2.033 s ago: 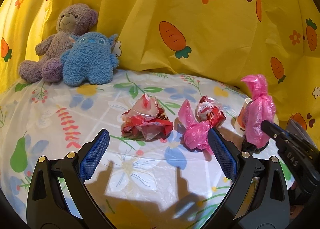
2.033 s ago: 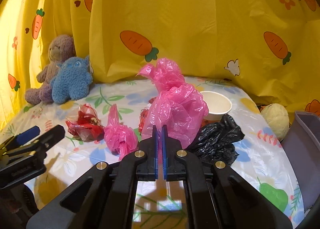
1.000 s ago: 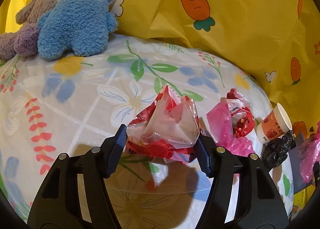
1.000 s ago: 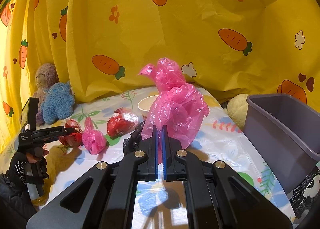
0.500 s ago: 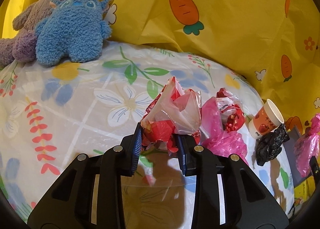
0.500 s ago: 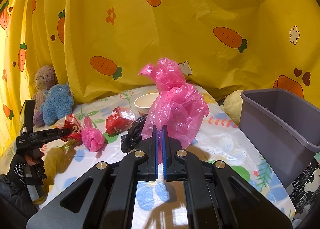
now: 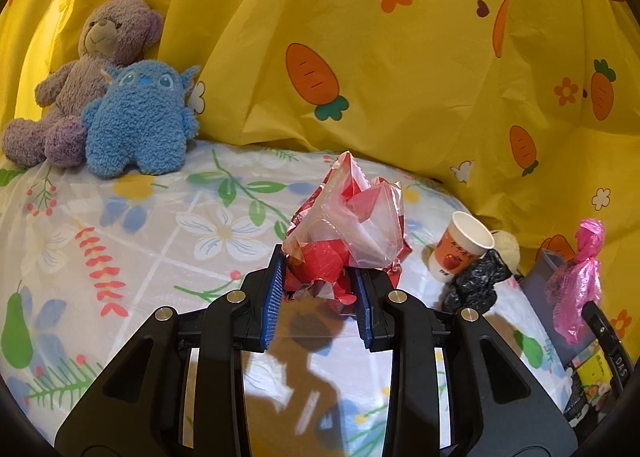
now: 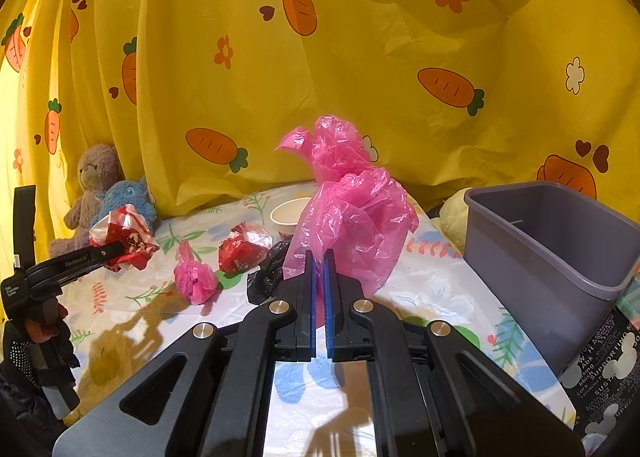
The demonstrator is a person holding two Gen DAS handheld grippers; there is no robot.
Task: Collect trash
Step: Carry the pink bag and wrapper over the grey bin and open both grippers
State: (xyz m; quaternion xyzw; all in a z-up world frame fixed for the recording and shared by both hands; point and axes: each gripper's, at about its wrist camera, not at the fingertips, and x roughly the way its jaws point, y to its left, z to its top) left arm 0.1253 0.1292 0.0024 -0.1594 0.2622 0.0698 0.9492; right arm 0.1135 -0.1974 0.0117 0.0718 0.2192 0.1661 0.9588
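Left gripper (image 7: 320, 289) grips red wrapper (image 7: 344, 225), lifted off table (image 7: 132, 241). Right gripper (image 8: 319, 289) clamps pink bag (image 8: 352, 209) nr gray bin (image 8: 560, 241).

Two plush toys (image 8: 108, 197) at far left of surface (image 8: 440, 285), against curtain (image 8: 360, 57). Small knotted bag (image 8: 196, 277) left of crumpled wrapper (image 8: 244, 247); black bag (image 8: 268, 269) just right of wrapper; paper cup (image 8: 286, 215) behind them. Bin (image 8: 560, 249) at right edge, round plush (image 8: 452, 213) behind its left corner. Left gripper (image 8: 116, 247) with wrapper bundle (image 8: 124, 235) above surface, before plush toys.
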